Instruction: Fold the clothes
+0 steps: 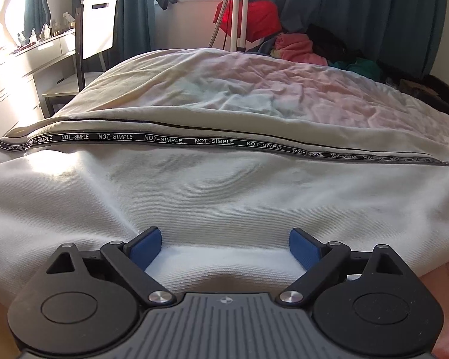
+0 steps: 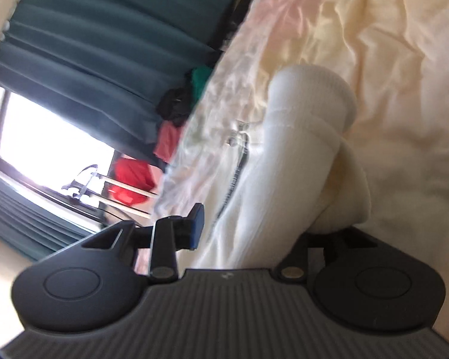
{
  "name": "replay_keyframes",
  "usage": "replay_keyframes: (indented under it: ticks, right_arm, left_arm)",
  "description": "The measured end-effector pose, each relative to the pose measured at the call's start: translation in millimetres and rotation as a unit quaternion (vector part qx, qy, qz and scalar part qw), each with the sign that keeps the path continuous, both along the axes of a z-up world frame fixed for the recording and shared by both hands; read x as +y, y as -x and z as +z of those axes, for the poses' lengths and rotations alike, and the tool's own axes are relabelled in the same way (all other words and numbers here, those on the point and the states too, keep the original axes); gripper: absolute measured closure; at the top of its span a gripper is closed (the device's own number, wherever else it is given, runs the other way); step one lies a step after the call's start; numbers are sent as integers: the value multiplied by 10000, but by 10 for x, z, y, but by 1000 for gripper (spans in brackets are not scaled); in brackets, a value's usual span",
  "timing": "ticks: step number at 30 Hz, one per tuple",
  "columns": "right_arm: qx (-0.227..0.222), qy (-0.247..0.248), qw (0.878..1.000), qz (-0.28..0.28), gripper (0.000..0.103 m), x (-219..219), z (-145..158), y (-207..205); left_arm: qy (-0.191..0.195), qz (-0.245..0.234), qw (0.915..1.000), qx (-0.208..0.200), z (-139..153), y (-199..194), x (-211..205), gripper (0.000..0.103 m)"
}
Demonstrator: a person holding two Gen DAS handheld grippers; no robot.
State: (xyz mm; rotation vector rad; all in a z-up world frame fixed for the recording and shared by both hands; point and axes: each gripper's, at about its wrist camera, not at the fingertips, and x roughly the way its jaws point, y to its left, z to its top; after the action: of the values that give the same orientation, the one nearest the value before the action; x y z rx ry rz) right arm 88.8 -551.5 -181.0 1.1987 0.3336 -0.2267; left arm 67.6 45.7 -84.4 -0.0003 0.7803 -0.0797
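Note:
A white sweatshirt-like garment (image 1: 212,191) lies spread on the bed, with a black "NOT-SIMPLE" tape (image 1: 215,141) running across it. My left gripper (image 1: 224,246) is open, its blue pads (image 1: 145,246) resting low on the garment's near edge, a ridge of cloth between them. In the right wrist view the camera is rolled sideways. My right gripper (image 2: 263,224) is open with white garment cloth (image 2: 284,179) and a ribbed cuff (image 2: 317,95) lying between the jaws. Only its left blue pad (image 2: 197,226) shows; the other finger is hidden under the cloth. A zipper (image 2: 239,155) runs along the garment.
The pastel crumpled bedsheet (image 1: 254,89) covers the bed beyond the garment. A pile of coloured clothes (image 1: 296,49) and a red item (image 1: 248,18) sit at the far side by teal curtains. A chair (image 1: 95,36) and dresser (image 1: 21,68) stand left of the bed.

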Motion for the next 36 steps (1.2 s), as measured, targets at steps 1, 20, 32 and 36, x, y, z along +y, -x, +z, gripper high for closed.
replay_keyframes:
  ticks: [1, 20, 32, 36]
  right_arm:
    - [37, -183, 9998, -65, 61, -23, -66, -4]
    - [231, 3403, 9398, -195, 87, 942, 1070, -106]
    - [-1218, 6072, 7702, 1526, 87, 3551, 1390, 103]
    - [-967, 6297, 7108, 2982, 86, 4215, 713, 196]
  left_arm:
    - [2, 2, 10000, -1, -4, -5, -4, 9]
    - [-93, -122, 9999, 51, -12, -45, -15, 6]
    - [917, 796, 9884, -910, 654, 176, 777, 6]
    - [1039, 1092, 9831, -1044, 740, 249, 1022, 5]
